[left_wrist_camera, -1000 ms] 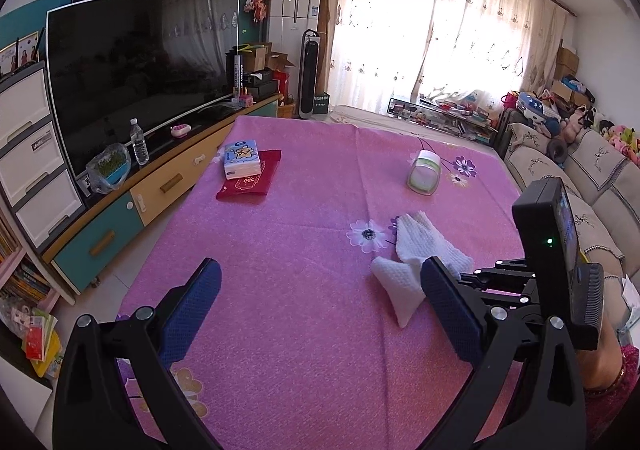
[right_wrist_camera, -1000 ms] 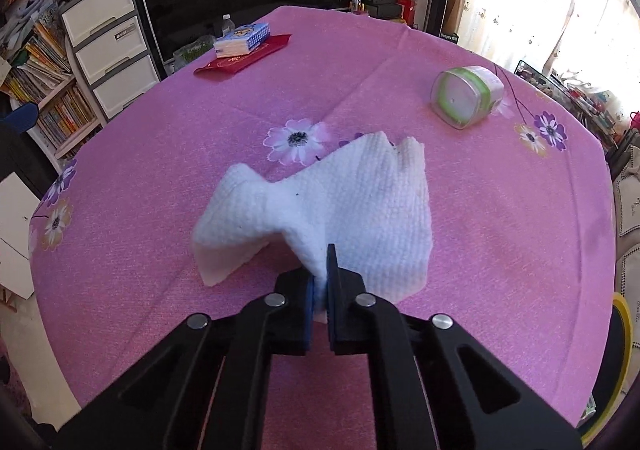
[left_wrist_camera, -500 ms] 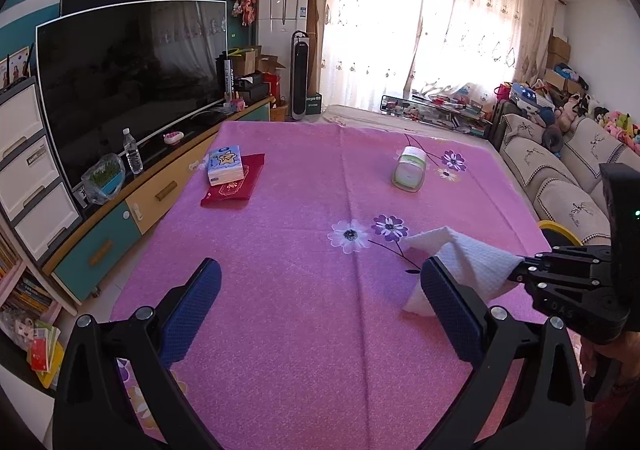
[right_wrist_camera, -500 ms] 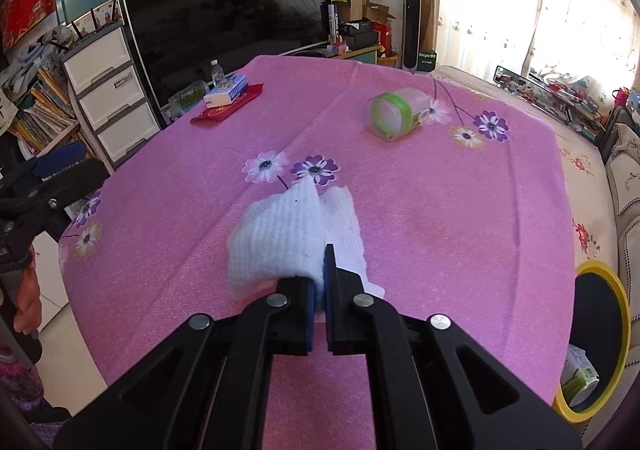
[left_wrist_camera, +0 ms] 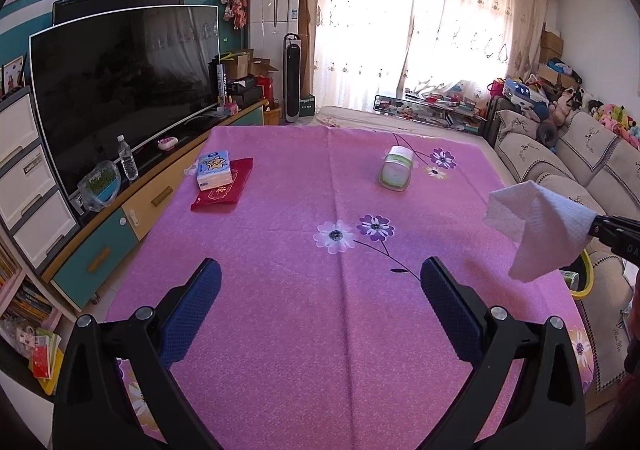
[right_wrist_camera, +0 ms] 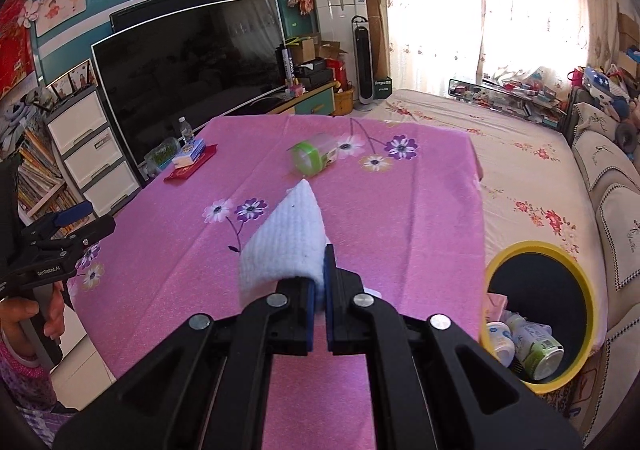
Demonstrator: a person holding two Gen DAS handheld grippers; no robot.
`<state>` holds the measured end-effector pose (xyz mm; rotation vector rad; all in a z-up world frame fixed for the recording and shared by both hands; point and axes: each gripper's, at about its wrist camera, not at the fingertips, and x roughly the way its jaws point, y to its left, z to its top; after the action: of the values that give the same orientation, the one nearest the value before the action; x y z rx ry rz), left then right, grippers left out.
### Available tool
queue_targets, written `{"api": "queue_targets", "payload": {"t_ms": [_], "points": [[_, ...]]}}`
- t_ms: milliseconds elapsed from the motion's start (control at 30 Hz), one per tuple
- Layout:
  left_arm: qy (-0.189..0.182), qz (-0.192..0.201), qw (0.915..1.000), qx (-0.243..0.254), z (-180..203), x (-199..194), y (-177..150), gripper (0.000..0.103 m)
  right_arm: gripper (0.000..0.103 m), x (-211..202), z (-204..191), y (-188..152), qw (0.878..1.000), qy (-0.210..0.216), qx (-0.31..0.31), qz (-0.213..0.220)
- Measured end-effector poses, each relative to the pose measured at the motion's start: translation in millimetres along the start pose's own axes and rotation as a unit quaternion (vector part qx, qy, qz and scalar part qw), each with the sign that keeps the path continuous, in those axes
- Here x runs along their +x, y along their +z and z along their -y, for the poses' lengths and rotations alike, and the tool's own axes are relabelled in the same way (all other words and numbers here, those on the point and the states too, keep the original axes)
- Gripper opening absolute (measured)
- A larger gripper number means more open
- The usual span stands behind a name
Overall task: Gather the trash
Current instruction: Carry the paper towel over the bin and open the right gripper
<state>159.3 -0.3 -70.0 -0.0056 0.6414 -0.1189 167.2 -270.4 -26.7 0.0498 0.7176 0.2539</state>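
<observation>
My right fingers (right_wrist_camera: 319, 286) are clenched on one gathered corner of the white paper towel (right_wrist_camera: 286, 240), and the rest of the sheet stands up and forward from the pinch, clear of the pink cloth. From the left wrist view the same towel (left_wrist_camera: 536, 228) hangs in the air past the right edge of the tabletop (left_wrist_camera: 320, 290), with the yellow rim of the trash bin (left_wrist_camera: 582, 278) showing just below it. My left fingers (left_wrist_camera: 318, 306) are spread wide with nothing between them, hovering over the near part of the tabletop.

The step in hand, as I judge it, is carrying the towel to the bin (right_wrist_camera: 538, 314), which stands on the floor off the near right corner and already holds a couple of bottles. To do it well I would keep the pinch firm until the whole sheet is over the dark opening, not merely over the rim, because a light, stiff-standing sheet can drift or drape on the yellow edge. I would tip the fingers downward so the loose end points into the bin before letting go.

Farther out, the green-lidded container (right_wrist_camera: 314, 158) lies on its side toward the far edge, and the tissue pack (left_wrist_camera: 215, 170) rests on a red packet (left_wrist_camera: 222, 192) near the left edge.
</observation>
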Motion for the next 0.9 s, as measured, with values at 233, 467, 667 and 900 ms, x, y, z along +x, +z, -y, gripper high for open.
{"api": "queue_targets", "payload": {"t_ms": [233,467,667,900], "points": [[-0.005,-0.004,1.0,0.004,6.3,4.2,-0.1,0.098,0.004,-37.4,67.0,-3.5,0.996,-0.073,0.052,0.022],[-0.011,-0.01,0.9998,0.015,20.8,10.4,0.5,0.098,0.004,-47.1,138.4,-12.8,0.983,-0.149,0.105,0.011],[-0.013,-0.016,0.9995,0.025,34.6,16.6,2.7,0.098,0.006,-23.3,186.6,-25.7,0.974,-0.18,0.136,-0.028],[-0.016,-0.021,0.999,0.035,46.2,24.9,7.6,0.098,0.015,22.6,224.6,-34.9,0.963,-0.199,0.157,-0.092]]}}
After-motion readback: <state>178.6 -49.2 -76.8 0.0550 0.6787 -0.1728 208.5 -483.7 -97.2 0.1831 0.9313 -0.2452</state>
